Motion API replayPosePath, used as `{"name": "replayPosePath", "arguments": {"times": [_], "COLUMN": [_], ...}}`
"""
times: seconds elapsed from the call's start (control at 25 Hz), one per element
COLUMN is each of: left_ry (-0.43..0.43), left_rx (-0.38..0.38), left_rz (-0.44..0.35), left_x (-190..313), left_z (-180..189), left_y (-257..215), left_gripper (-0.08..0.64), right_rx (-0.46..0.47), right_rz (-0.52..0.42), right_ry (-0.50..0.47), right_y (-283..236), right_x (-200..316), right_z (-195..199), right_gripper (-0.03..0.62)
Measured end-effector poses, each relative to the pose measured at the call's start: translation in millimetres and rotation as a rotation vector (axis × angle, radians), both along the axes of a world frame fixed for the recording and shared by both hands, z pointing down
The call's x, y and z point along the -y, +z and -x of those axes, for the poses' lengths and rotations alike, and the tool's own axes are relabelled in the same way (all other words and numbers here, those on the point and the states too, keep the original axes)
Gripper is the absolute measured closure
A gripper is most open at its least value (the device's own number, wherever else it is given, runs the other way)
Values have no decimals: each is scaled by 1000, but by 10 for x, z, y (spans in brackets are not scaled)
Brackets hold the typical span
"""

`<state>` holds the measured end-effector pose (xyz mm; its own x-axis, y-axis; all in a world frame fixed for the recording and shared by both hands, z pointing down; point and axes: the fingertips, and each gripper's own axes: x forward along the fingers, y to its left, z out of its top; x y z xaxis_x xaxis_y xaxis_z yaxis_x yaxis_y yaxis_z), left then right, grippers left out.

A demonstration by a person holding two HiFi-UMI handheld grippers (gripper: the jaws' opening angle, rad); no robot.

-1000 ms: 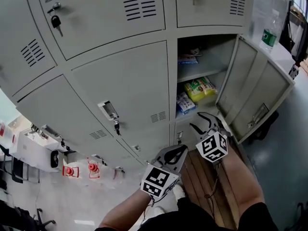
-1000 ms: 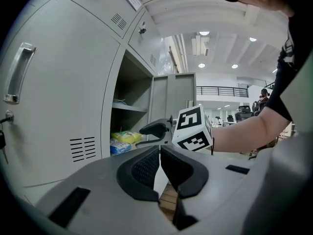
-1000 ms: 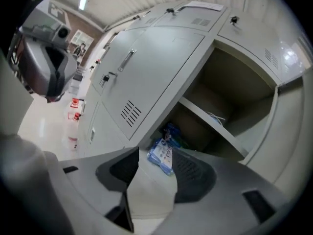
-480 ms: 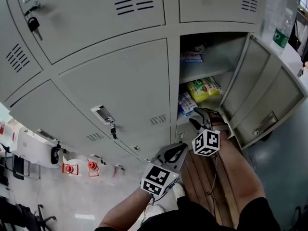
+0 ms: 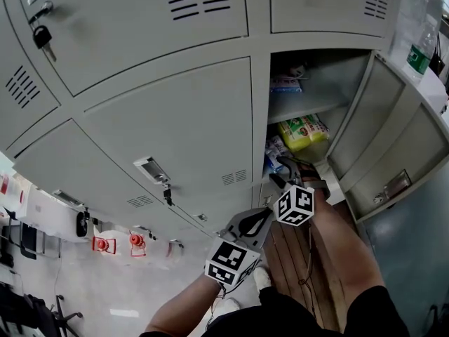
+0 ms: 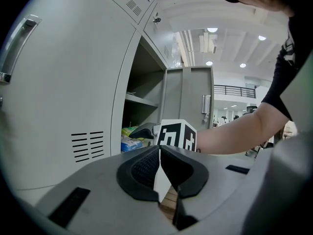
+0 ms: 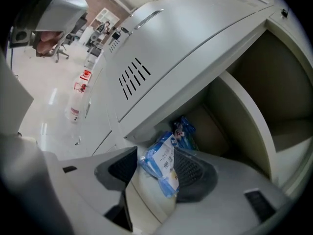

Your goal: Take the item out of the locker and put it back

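Note:
An open grey locker (image 5: pixel 330 181) has a blue-and-white packet (image 5: pixel 287 83) on its upper shelf. Its lower compartment holds a yellow-green packet (image 5: pixel 303 130) and a blue packet (image 5: pixel 274 152). My right gripper (image 5: pixel 277 171) points into the lower compartment. Its jaws have just been opening, and in the right gripper view the blue packet (image 7: pixel 165 166) lies on the locker floor between the spread fingers of the right gripper (image 7: pixel 156 155). My left gripper (image 5: pixel 265 216) hangs back below it. The left gripper (image 6: pixel 159 150) has its pads together on nothing.
The locker door (image 5: pixel 393 146) swings out to the right. Closed locker doors (image 5: pixel 175 125) with latches and hanging keys fill the left. A bottle with a green label (image 5: pixel 419 55) stands at top right. Wooden floor slats (image 5: pixel 287 255) lie below my arms.
My right gripper has moved forward and down to the mouth of the lower compartment, and its jaws stand a little wider. The left gripper has barely shifted.

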<state>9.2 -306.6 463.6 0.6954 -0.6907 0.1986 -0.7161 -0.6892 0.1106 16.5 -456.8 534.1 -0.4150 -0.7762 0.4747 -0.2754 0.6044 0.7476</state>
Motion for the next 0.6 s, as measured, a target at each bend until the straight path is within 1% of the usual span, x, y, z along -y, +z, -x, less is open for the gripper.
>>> {"name": "replayPosePath", "arguments": {"times": [0.2, 0.44, 0.6], "left_ry": [-6, -11, -16], "left_rx": [-6, -10, -13], "left_rz": [8, 13, 13], "left_x": [22, 36, 47], "left_z": [21, 21, 24], "left_y": [15, 30, 21], "left_gripper": [538, 538, 538], "right_rx": [-74, -127, -141], "right_rz": [-45, -88, -126], "right_ry": [7, 11, 9], "right_y": [22, 4, -20], "right_x": [85, 170, 206], "right_z": [12, 10, 23], "right_gripper": [305, 287, 288]}}
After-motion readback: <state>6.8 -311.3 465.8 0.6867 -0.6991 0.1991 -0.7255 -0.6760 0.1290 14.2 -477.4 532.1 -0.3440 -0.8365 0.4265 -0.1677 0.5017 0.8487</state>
